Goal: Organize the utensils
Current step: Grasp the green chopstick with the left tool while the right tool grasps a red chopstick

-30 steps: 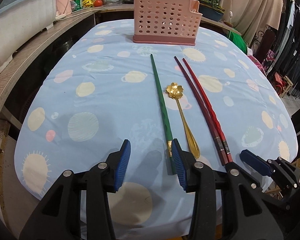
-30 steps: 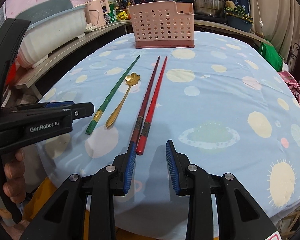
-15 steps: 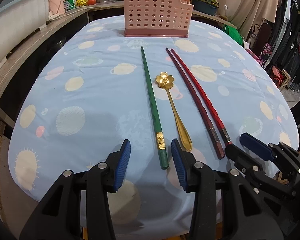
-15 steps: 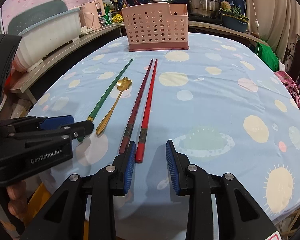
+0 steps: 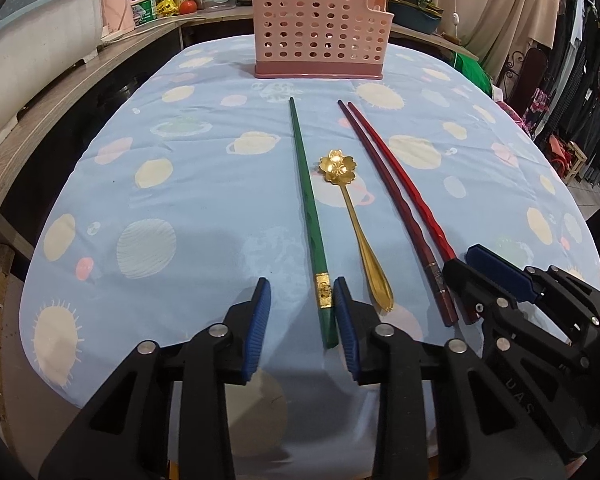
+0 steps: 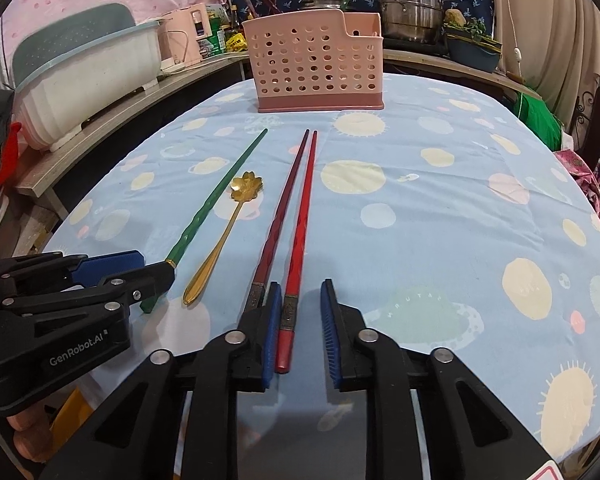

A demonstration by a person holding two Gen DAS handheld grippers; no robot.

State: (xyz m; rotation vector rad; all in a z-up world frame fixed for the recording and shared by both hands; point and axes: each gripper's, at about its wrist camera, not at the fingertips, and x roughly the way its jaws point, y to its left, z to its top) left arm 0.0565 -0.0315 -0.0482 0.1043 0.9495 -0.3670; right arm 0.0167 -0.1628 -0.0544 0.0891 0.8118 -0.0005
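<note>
A green chopstick [image 5: 309,208], a gold flower spoon [image 5: 354,224], a dark red chopstick [image 5: 392,204] and a bright red chopstick [image 5: 414,196] lie side by side on the blue tablecloth. A pink perforated utensil holder [image 5: 320,36] stands at the far end. My left gripper [image 5: 302,328] is open, its jaws either side of the green chopstick's [image 6: 216,200] near end. My right gripper [image 6: 298,332] is open around the bright red chopstick's [image 6: 300,232] near end, the dark red one [image 6: 278,216] just outside its left finger. The spoon [image 6: 224,236] lies between the chopsticks.
A wooden counter [image 5: 60,92] with a white dish rack [image 6: 84,76], bottles and pots runs behind and left of the table. The pink holder [image 6: 316,68] sits ahead. Clothes racks [image 5: 572,80] stand at the right. The table's near edge is right under both grippers.
Both grippers have moved forward and lower toward the utensils' near ends. The green chopstick now sits between the left jaws and the bright red one between the right jaws.
</note>
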